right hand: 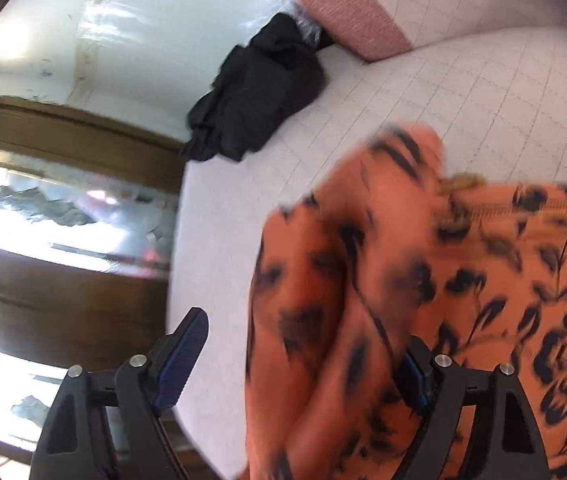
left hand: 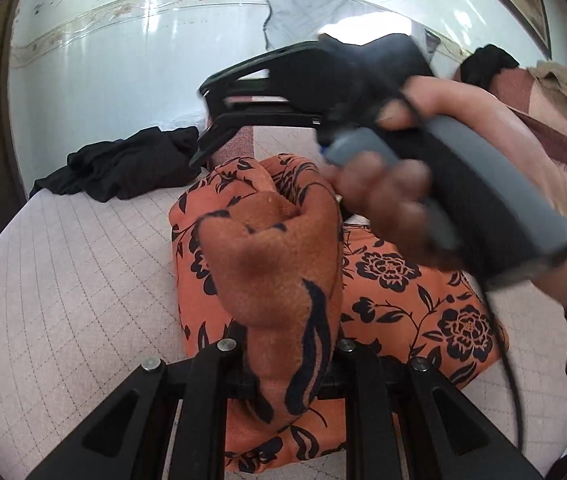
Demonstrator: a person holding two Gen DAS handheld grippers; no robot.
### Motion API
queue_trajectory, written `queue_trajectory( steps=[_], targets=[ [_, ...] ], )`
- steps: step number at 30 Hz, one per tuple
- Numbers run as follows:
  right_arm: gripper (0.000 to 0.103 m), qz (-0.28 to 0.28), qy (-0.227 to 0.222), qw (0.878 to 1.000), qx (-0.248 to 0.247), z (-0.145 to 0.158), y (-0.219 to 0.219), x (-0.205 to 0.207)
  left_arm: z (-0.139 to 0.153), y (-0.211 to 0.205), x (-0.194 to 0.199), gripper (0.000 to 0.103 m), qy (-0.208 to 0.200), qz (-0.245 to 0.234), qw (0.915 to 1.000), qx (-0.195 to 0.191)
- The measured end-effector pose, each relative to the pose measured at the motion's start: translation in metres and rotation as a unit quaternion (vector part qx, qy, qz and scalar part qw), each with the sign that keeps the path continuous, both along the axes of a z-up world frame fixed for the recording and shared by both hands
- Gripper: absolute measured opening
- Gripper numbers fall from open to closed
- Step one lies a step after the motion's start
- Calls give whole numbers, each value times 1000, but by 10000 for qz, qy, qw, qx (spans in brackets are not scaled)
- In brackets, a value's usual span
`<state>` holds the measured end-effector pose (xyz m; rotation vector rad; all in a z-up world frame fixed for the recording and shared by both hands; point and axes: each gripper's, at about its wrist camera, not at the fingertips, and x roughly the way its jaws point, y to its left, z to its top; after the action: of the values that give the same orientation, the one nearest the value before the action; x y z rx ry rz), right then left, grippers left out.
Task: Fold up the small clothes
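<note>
While you worked over the quilted mattress (left hand: 63, 280), its pale checked surface carried everything on record. Largest on it was the orange floral garment (left hand: 403, 292), which lay spread across the near middle, with one bunched fold lifted off the surface toward the left wrist camera. A crumpled black garment (left hand: 123, 168) sat well apart at the far edge, near the white wall (left hand: 103, 80); a pink bolster (right hand: 343, 4) lay just beside it.

Your right hand (left hand: 423, 160) held the right gripper (left hand: 205, 124) by its grey handle above the orange garment. Its jaws stood wide apart; in the blurred right wrist view, orange cloth hung between them against the right-hand finger, but the blue pad (right hand: 181, 360) of the other finger touched nothing. That tool was released.

Your left gripper (left hand: 283, 364) was clenched on the lifted fold of the orange floral garment, cloth rising directly from between its fingers.
</note>
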<state>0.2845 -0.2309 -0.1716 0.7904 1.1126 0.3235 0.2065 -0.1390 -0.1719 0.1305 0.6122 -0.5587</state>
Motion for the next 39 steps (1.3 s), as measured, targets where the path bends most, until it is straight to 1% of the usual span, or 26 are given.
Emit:
queue_trajectory(
  steps=[1, 2, 3, 4, 5, 6, 7, 10, 14, 18, 20, 22, 23, 24, 25, 26, 27, 28, 29, 31, 32, 33, 34, 36, 38, 39],
  targets=[
    [70, -26, -100, 9994, -319, 6, 1, 4, -1, -2, -1, 16, -23, -29, 10000, 42],
    [34, 71, -142, 9982, -581, 9, 4, 7, -1, -4, -1, 16, -45, -41, 9999, 90],
    [23, 228, -59, 9966, -787, 10, 7, 8, -2, -4, -1, 16, -24, -59, 9999, 103],
    [17, 388, -12, 9941, -1012, 12, 8, 7, -1, -6, -4, 16, 20, -106, 9999, 112],
    [15, 509, -81, 9909, -1240, 16, 4, 6, 1, -9, -6, 16, -6, -161, 9997, 155],
    [14, 586, -183, 9878, -1434, 21, 1, 1, 5, -14, -11, 16, -95, -254, 9994, 224],
    [14, 603, -286, 9869, -1469, 26, -8, -6, 10, -21, -15, 16, -115, -356, 9990, 238],
    [14, 520, -465, 9868, -1462, 32, -51, -20, 20, -50, -21, 16, 102, -596, 9981, 104],
    [14, 261, -443, 9861, -1578, 23, -113, -35, 21, -109, -26, 17, 229, -928, 9950, 291],
    [14, -31, -488, 9892, -1379, -6, -166, -46, -5, -163, -22, 17, 367, -1217, 9894, 700],
    [14, -149, -471, 9895, -1355, -28, -187, -47, -23, -182, -18, 22, 593, -1360, 9851, 870],
    [15, -243, -263, 9918, -1228, -54, -198, -42, -32, -188, -16, 27, 835, -1446, 9812, 968],
    [20, -290, -115, 9938, -1064, -68, -205, -42, -31, -186, -19, 33, 860, -1543, 9794, 980],
    [20, -394, -117, 9959, -805, -76, -213, -46, -26, -179, -24, 38, 842, -1719, 9768, 959],
    [22, -537, -221, 9968, -542, -76, -220, -53, -19, -169, -30, 50, 825, -1862, 9746, 932],
    [27, -685, -245, 9962, -484, -73, -227, -60, -11, -156, -35, 60, 792, -1950, 9736, 883],
    [30, -886, -261, 9944, -521, -67, -235, -69, 0, -138, -41, 63, 689, -2044, 9736, 743],
    [33, -1085, -325, 9920, -556, -60, -242, -79, 11, -120, -46, 69, 568, -2069, 9747, 622],
    [33, -1273, -399, 9893, -599, -50, -249, -91, 21, -100, -49, 74, 430, -2012, 9771, 553],
    [33, -1458, -641, 9844, -752, -27, -252, -117, 33, -65, -45, 75, 168, -1563, 9852, 685],
    [33, -1370, -796, 9833, -890, -13, -246, -129, 38, -46, -39, 75, 30, -1220, 9900, 712],
    [33, -1191, -878, 9828, -1105, 2, -234, -139, 40, -33, -28, 75, 15, -1009, 9929, 627],
    [32, -972, -905, 9829, -1276, 14, -217, -147, 41, -20, -17, 75, 108, -802, 9954, 507],
    [30, -604, -945, 9833, -1434, 29, -182, -160, 38, -4, 5, 75, 371, -415, 9980, 309],
    [29, -330, -943, 9811, -1660, 33, -147, -173, 25, 5, 14, 73, 516, -299, 9981, 151],
    [29, -269, -915, 9781, -1852, 31, -134, -176, 17, 5, 19, 71, 697, -304, 9970, 131]
  ],
)
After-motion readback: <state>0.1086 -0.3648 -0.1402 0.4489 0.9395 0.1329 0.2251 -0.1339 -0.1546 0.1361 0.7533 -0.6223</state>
